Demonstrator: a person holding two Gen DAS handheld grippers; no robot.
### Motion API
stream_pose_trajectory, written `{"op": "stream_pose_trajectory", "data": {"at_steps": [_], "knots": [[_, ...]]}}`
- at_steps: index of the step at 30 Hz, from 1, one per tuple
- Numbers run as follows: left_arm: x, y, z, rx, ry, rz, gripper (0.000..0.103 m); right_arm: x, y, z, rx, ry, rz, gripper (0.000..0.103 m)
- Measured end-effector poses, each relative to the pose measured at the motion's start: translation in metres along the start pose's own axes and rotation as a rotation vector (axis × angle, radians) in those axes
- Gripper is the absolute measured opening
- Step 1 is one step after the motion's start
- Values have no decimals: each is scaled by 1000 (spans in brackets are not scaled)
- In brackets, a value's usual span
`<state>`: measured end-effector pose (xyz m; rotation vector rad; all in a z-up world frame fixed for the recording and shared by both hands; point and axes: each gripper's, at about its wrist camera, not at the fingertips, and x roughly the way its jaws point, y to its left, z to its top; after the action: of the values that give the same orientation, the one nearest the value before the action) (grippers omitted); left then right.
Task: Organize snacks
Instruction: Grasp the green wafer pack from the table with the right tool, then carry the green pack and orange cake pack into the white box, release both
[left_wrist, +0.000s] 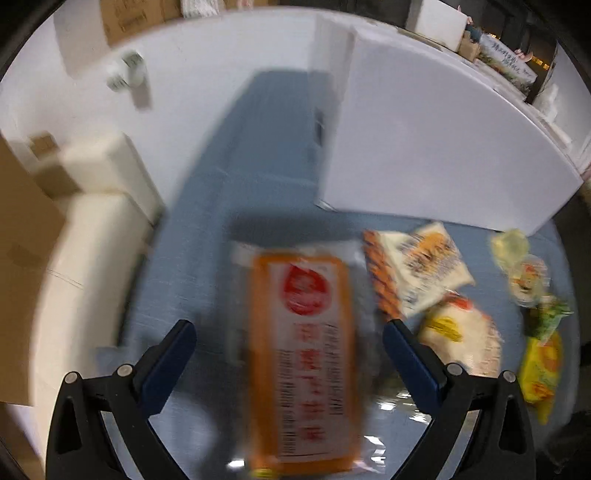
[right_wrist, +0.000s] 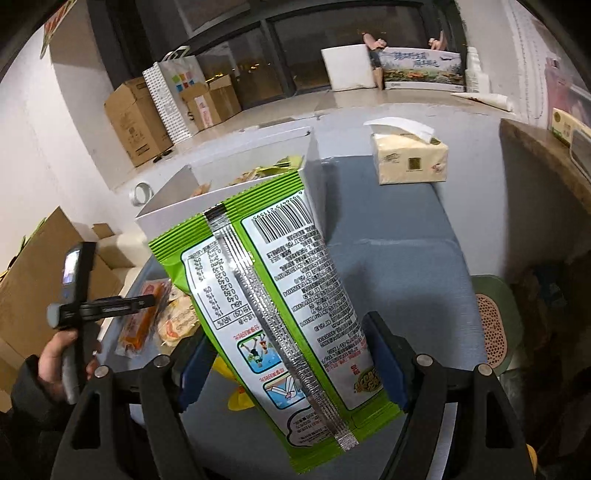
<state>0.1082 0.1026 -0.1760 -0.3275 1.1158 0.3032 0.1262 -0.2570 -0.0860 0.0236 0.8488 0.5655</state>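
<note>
In the left wrist view my left gripper is open, its jaws wide on either side of an orange snack packet that lies on the blue table; the view is blurred. In the right wrist view my right gripper is shut on a green and white snack bag and holds it above the table, in front of a white box with several snacks inside. The left gripper and the hand holding it show at the left of that view.
Several loose snack packets lie right of the orange one, beside the white box. A tissue pack sits at the table's far end. Cardboard boxes stand on the floor. A green stool stands right.
</note>
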Motion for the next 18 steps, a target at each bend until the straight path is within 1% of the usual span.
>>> {"op": "stream_pose_trajectory", "data": {"at_steps": [1,3,5,7,9,12,15,18], "knots": [[0,-3,-1,15,-17,23,103,1,3,0,-8,2,4,81],[5,-9,-4,48,-19,91,101,3,9,-1,-27,7,9,81],[3,-11,-8,57,-35,86,97,6,13,-2,-38,14,16,81],[-5,-15,-11,84,-53,76,64,9,15,-4,-41,22,19,81],[-11,-15,-12,86,-43,36,61,11,16,-5,-42,29,21,81],[-17,-11,-14,71,-56,11,60,13,18,-6,-48,33,23,81],[-40,-10,-17,78,-119,-32,60,12,20,-5,-66,30,19,81],[-74,-20,-18,110,-193,-48,60,11,21,-2,-76,24,22,81]]}}
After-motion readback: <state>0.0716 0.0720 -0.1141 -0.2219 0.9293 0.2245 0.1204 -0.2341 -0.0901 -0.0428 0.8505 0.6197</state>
